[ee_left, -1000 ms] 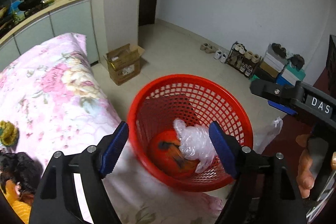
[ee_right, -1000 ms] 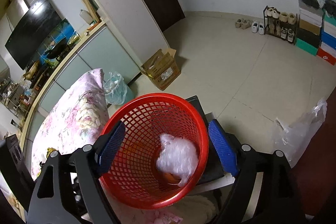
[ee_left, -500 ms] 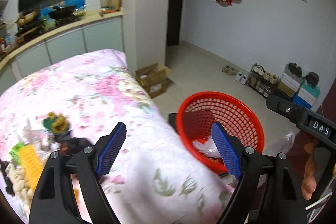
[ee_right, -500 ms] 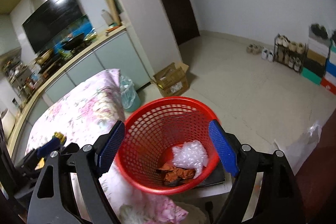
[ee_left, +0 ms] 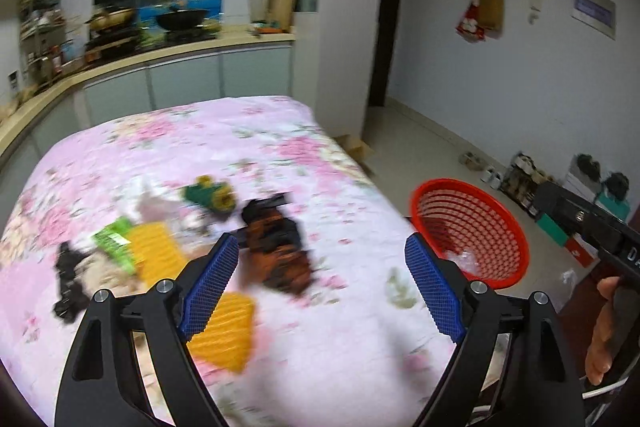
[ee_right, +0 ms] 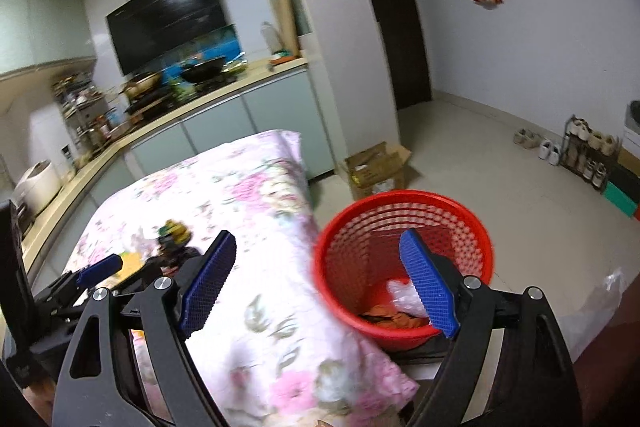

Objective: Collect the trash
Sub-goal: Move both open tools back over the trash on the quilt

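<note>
Left gripper [ee_left: 322,283]: held wide, empty.
Right gripper [ee_right: 316,281]: held wide, empty.
Brown wrapper [ee_left: 278,247]: judged light, crinkly; best pinched at its raised near edge.
Basket [ee_left: 468,187]: right of bed.

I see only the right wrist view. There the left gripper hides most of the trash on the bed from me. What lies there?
Observer: A crumpled brown-and-black wrapper lies on the bedspread, straight ahead of the left gripper.
Operator: Is that gripper holding something?
Observer: No, its jaws are wide open with nothing between them.
Operator: Is there other trash?
Observer: Yes, left of the wrapper: a yellow piece, a green packet and a black item, all blurred.
</note>
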The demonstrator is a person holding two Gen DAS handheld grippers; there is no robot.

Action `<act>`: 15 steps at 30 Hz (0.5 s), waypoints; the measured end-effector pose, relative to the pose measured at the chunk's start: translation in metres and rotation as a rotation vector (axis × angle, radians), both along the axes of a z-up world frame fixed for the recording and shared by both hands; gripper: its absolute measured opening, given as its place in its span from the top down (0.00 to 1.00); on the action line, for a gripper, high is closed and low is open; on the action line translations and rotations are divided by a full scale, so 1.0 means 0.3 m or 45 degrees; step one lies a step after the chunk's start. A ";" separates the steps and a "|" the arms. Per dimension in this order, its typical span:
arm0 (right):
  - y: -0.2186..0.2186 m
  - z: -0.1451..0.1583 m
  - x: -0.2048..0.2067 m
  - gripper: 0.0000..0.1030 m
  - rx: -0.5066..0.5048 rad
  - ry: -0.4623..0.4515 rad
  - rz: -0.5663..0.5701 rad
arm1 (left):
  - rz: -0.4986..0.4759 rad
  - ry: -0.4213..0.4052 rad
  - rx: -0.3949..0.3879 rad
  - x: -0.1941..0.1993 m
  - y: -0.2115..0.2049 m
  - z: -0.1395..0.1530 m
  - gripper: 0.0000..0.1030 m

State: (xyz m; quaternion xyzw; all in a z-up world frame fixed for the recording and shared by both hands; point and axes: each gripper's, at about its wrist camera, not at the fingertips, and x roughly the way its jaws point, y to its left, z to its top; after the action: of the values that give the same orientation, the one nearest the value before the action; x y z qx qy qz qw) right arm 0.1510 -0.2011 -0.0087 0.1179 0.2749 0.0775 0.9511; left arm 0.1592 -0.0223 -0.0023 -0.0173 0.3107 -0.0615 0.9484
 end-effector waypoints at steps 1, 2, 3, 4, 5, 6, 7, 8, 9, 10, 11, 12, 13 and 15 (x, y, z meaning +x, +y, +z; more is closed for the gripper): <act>0.012 0.000 -0.008 0.21 0.001 -0.003 0.012 | 0.025 -0.001 -0.006 -0.014 0.035 0.002 0.20; 0.024 -0.001 -0.013 0.21 0.002 -0.006 0.024 | 0.045 -0.002 -0.008 -0.028 0.057 0.000 0.20; 0.034 -0.001 -0.018 0.21 0.003 -0.007 0.035 | 0.067 -0.004 -0.011 -0.038 0.084 0.002 0.20; 0.047 -0.001 -0.022 0.21 0.005 -0.007 0.048 | 0.098 -0.004 -0.014 -0.053 0.121 0.004 0.20; 0.060 -0.002 -0.027 0.21 0.005 -0.006 0.060 | 0.121 -0.002 -0.020 -0.061 0.147 0.004 0.20; 0.073 -0.004 -0.034 0.21 0.005 -0.005 0.071 | 0.148 -0.002 -0.030 -0.073 0.180 0.006 0.20; 0.087 -0.005 -0.038 0.21 0.004 -0.003 0.079 | 0.166 -0.002 -0.036 -0.084 0.205 0.008 0.20; 0.099 -0.008 -0.045 0.21 0.004 -0.002 0.089 | 0.197 -0.002 -0.043 -0.096 0.242 0.010 0.20; 0.109 -0.008 -0.049 0.21 0.002 -0.001 0.101 | 0.230 -0.003 -0.047 -0.109 0.280 0.012 0.20; 0.128 -0.008 -0.056 0.21 0.000 -0.002 0.106 | 0.261 -0.007 -0.049 -0.124 0.318 0.013 0.20; 0.138 -0.009 -0.060 0.21 -0.002 -0.002 0.114 | 0.289 -0.008 -0.050 -0.135 0.349 0.016 0.20; 0.143 -0.008 -0.063 0.21 -0.003 -0.001 0.120 | 0.316 -0.011 -0.052 -0.146 0.378 0.019 0.20; 0.148 -0.007 -0.067 0.21 -0.002 -0.002 0.126 | 0.354 -0.016 -0.058 -0.161 0.420 0.024 0.20; 0.160 -0.007 -0.078 0.21 -0.001 -0.003 0.133 | 0.411 -0.027 -0.066 -0.188 0.479 0.031 0.20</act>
State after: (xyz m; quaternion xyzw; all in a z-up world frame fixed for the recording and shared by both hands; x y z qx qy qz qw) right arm 0.1275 -0.1533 -0.0106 0.1031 0.2796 0.1270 0.9461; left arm 0.1028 0.1213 0.0070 -0.0909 0.2922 0.0835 0.9484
